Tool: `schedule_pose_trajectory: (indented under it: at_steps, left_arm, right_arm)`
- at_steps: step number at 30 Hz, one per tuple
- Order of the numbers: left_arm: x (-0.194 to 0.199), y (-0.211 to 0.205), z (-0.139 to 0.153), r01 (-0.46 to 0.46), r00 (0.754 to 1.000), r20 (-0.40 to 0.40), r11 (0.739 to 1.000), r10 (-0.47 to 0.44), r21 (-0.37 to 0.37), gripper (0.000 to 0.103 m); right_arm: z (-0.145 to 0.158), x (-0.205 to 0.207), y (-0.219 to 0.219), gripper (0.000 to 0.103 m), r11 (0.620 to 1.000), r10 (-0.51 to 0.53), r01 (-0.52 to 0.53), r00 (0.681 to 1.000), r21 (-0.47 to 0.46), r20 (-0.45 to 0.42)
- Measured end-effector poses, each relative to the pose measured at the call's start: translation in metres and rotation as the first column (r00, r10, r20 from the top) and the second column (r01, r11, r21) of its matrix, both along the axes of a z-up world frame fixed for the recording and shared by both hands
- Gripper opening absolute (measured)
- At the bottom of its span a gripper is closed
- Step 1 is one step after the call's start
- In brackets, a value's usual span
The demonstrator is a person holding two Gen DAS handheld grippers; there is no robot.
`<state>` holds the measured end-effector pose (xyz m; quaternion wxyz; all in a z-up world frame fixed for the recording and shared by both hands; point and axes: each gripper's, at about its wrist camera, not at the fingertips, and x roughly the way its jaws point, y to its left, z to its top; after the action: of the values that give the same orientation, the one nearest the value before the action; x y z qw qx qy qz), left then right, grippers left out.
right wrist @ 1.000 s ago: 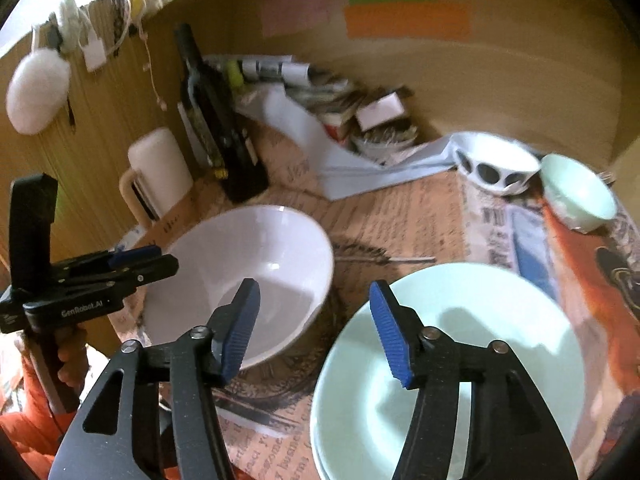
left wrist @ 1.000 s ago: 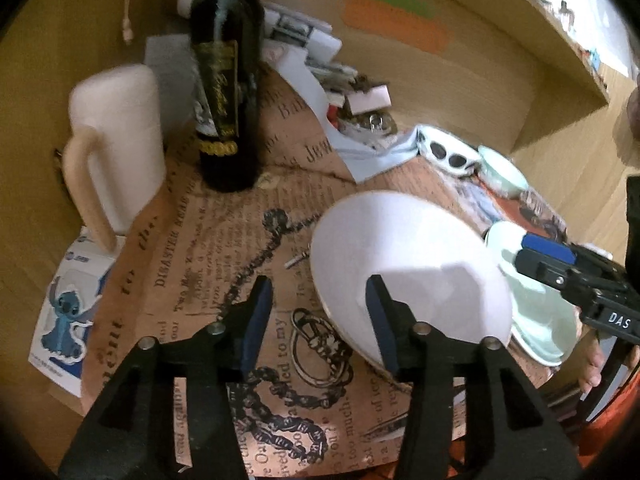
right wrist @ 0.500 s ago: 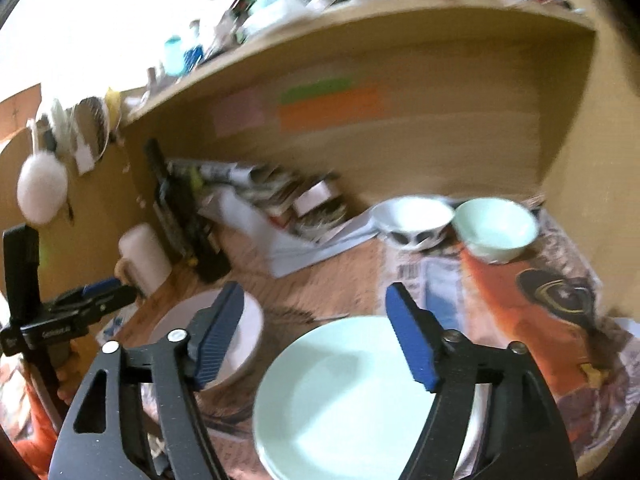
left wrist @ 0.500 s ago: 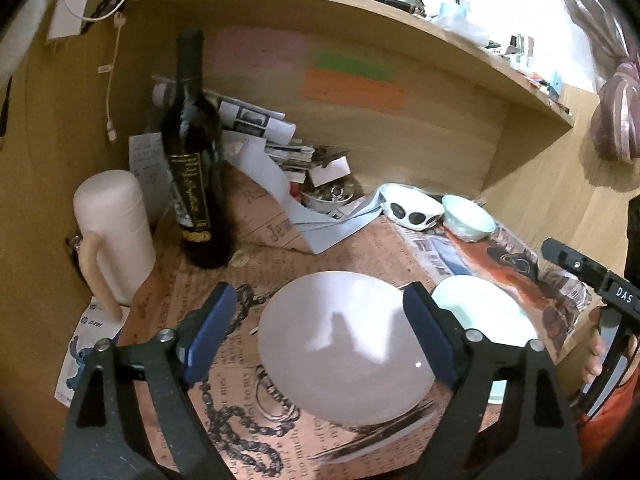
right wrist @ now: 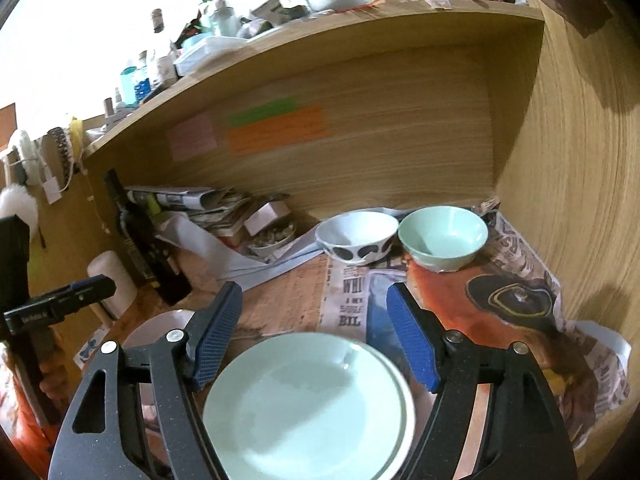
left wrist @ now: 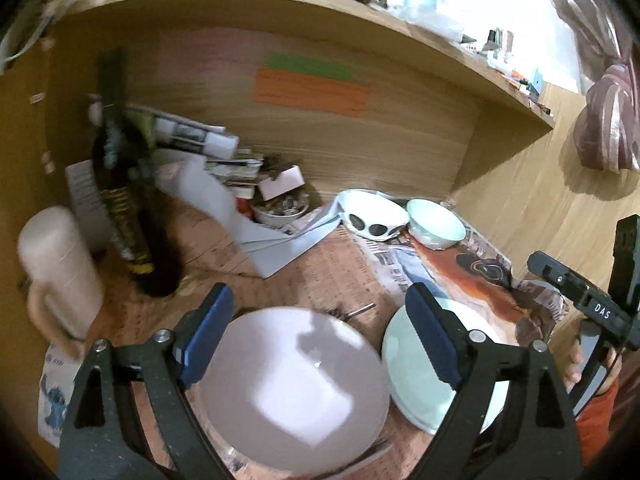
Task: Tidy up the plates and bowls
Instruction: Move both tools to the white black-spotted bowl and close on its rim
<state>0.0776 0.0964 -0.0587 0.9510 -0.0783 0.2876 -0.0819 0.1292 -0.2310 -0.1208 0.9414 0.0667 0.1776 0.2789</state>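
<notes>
1. We hold the left hand-held gripper (left wrist: 320, 334) above the white plate (left wrist: 296, 396); its jaws are opening and stand wide, with nothing pressed between the pads.
2. We hold the right hand-held gripper (right wrist: 314, 330) above the mint-green plate (right wrist: 308, 404); its jaws stand fairly wide and grip nothing.
3. The white plate lies flat on the papered counter (left wrist: 280, 280), near the front edge and close beside the mint-green plate, which seems to top a short stack. We cannot tell whether the two touch.
4. At the back, the black-spotted white bowl (right wrist: 356, 238) and the mint-green bowl (right wrist: 444, 238) stand upright, mouths up, rims touching or nearly so.
5. We judge the step in hand to be choosing the next piece, probably a bowl to nest or the white plate to stack.
6. To do it well, we should bring one pad inside the rim and the other outside, close firmly, and lift straight up before carrying across.
7. We should keep clear of the dark bottle (left wrist: 128, 200) and the pale mug (left wrist: 58, 276) on the left.
8. The plates are round, so no long axis shows; each faces upward, and any side of the rim serves for a grip.
</notes>
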Motion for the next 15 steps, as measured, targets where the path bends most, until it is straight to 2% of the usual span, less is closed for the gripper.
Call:
schedule_pose_trajectory:
  at_steps: [11,15]
  left_arm:
    - [0.108,-0.057,-0.001,0.119,0.990,-0.089,0.988,-0.111,0.095,0.089]
    - [0.150,-0.068,-0.002,0.145,0.980,-0.148,0.987,-0.133,0.075,0.089]
  right_arm:
    - [0.007,0.070,0.006,0.072,0.998,-0.023,0.022,1.000,-0.063,-0.015]
    - [0.002,0.100,0.008,0.072,0.998,-0.010,0.006,0.998,-0.066,-0.060]
